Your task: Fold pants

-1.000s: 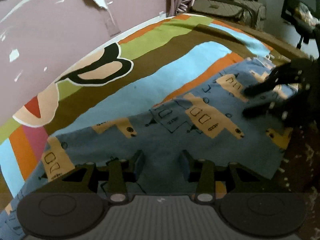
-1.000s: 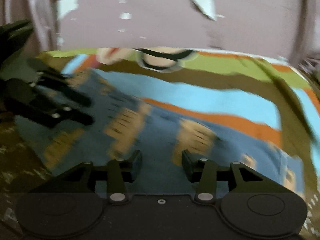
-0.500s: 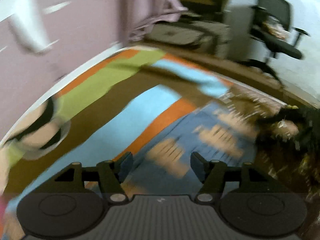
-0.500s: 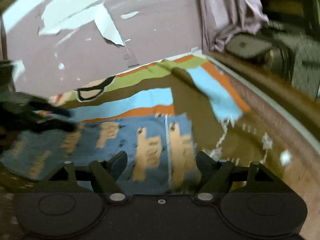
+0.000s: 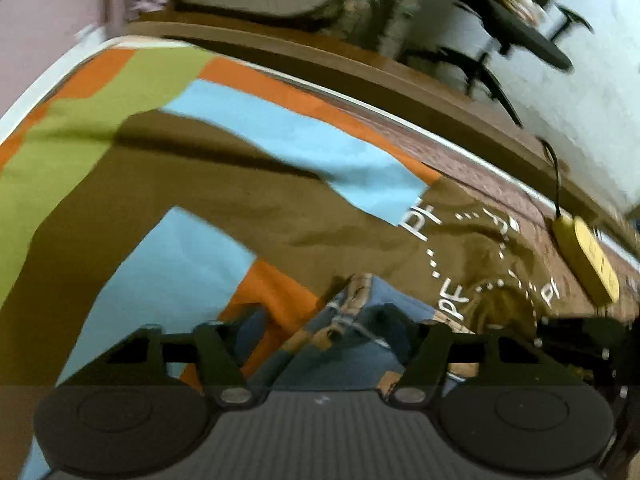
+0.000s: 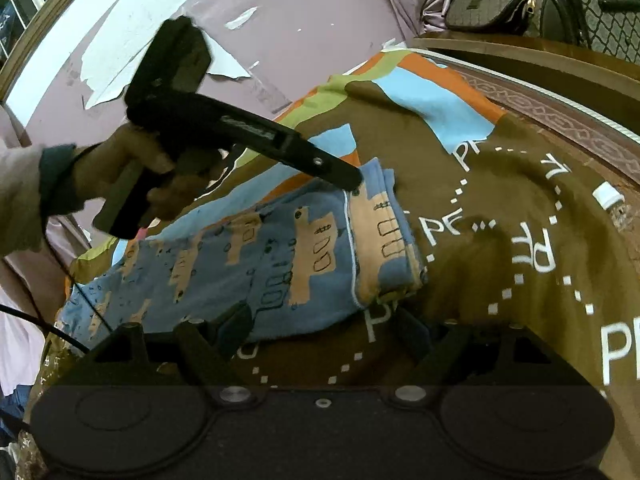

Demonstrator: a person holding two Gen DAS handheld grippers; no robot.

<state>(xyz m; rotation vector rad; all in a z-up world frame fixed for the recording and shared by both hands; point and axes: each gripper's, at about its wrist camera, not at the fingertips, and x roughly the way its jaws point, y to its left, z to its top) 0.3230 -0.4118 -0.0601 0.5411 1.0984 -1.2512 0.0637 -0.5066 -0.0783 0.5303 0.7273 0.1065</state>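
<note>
The blue pants [image 6: 280,256] with tan bus prints lie flat on the striped bedsheet [image 6: 440,184], waistband end toward the right. In the right wrist view my left gripper [image 6: 354,182] reaches down to the far corner of the waistband, fingertips at the cloth. In the left wrist view that corner [image 5: 352,312] lies between the wide-apart left fingers [image 5: 228,360]. My right gripper [image 6: 324,332] is open, just in front of the near waistband corner, over the brown sheet.
A peeling pink wall [image 6: 280,20] runs behind the bed. A wooden bed frame [image 5: 440,92] borders the right side, with a yellow device [image 5: 588,256] on its rail. Bags [image 6: 520,0] and an office chair [image 5: 520,20] stand beyond.
Both grippers have swung from the middle of the pants to the waistband end. Both jaws have opened wider. The left gripper now sits at the far corner.
</note>
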